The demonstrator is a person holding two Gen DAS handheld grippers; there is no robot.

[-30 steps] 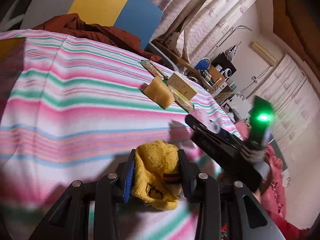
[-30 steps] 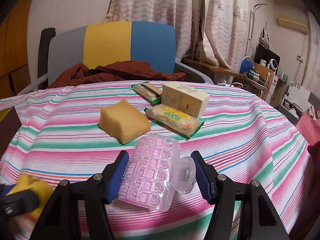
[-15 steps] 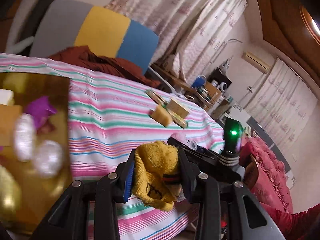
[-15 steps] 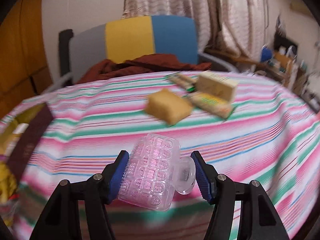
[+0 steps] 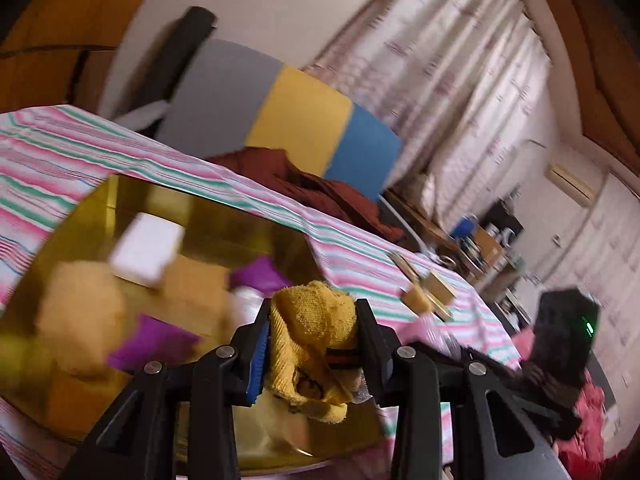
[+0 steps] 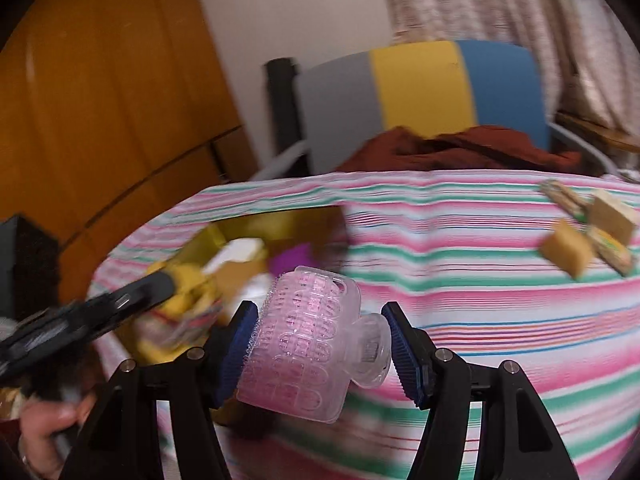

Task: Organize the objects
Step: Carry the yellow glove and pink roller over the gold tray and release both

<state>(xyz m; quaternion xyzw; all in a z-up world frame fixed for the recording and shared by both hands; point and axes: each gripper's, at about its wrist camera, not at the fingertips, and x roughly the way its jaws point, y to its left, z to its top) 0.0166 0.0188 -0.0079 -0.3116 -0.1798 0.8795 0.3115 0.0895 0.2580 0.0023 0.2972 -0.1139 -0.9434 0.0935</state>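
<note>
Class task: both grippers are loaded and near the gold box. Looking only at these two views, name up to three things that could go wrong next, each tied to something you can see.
1. The left gripper and right gripper approach the gold box close together, so they might collide.
2. The pink hair roller sits tilted in the right gripper and could slip out.
3. The box already looks crowded, so the yellow cloth may land on its rim or spill out.

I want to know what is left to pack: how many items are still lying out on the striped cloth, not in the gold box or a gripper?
4: a tan sponge block, a beige box behind it, and two wrapped snack bars beside them. Blur may hide more.
</note>
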